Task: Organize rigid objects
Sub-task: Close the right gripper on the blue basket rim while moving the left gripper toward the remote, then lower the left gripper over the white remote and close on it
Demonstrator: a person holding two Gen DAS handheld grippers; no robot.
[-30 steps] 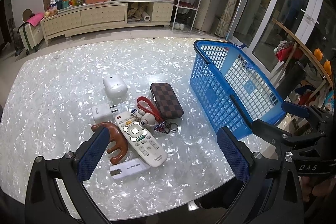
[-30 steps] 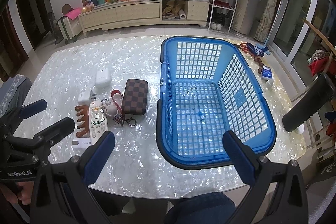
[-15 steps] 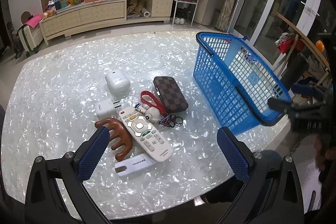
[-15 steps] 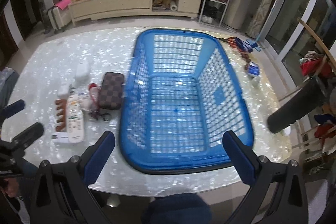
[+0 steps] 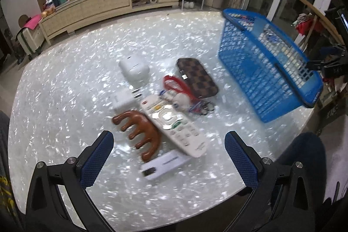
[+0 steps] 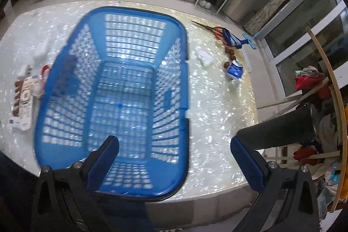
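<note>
Left gripper [image 5: 168,158], jaws apart and empty, faces the remote [image 5: 174,125]; empty basket [image 5: 269,79] at two o'clock awaits items.

Right gripper [image 6: 174,164], also apart, hangs over the basket's near rim.

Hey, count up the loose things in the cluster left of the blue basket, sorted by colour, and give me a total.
White: 4, the earbud-style case, charger plug, remote, small stick device.
Brown: 2, the wooden massager, checkered case.
Red: 1, the strap with keyring.
Total: 7, none in the basket.
</note>
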